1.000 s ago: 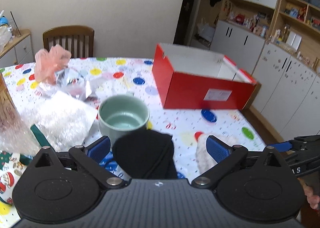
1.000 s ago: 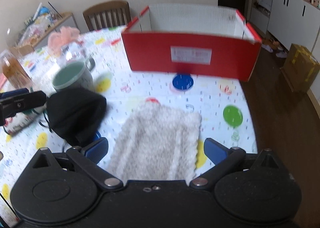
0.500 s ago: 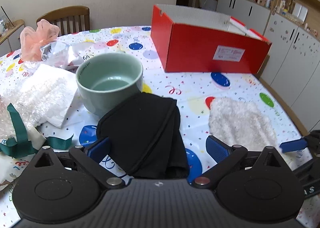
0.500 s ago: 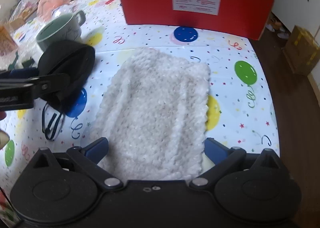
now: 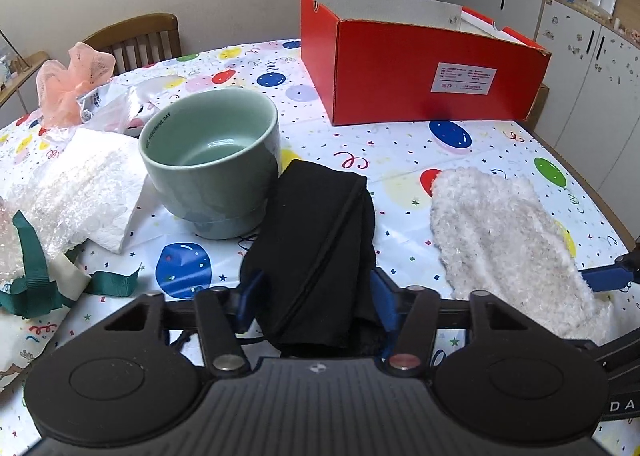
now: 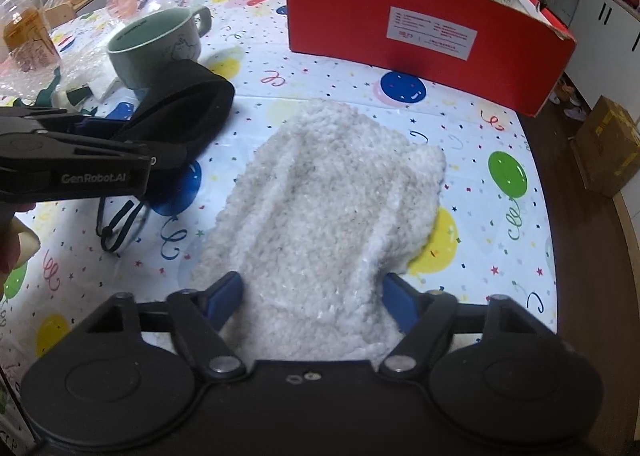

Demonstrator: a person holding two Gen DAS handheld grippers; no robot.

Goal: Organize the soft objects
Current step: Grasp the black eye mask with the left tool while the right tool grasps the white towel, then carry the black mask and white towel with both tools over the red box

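Left claw [image 5: 314,302] is closed on the near end of the black cloth [image 5: 320,240], its blue fingers [image 5: 248,298] pressing the fabric from both sides. Ahead of this claw the cloth's far end rests on the desk [image 5: 400,144], just beside the green mug [image 5: 212,160]; whether they touch cannot be told. A black cord [image 6: 120,224] trails from the cloth beneath the claw, seen from the right wrist camera. Left of the mug lie bubble wrap [image 5: 68,196] and a green ribbon [image 5: 36,276], near enough to be caught.

Right claw [image 6: 312,304] grips the near edge of the white fluffy cloth [image 6: 328,192], which bunches between its fingers [image 6: 224,296] and spreads flat on the desk ahead of it. The red box [image 6: 420,32] stands open beyond both claws, well apart from either cloth, and is judged the likely destination.

Assessment: both grasps appear taken at one end only, so most of each cloth would hang free once raised. Recommended practice:
- Lift the black cloth straight up before moving forward, so it does not drag against the mug.
- Raise each piece high enough that trailing fabric and cord clear the box's near wall.
- Keep the claws apart during carry.
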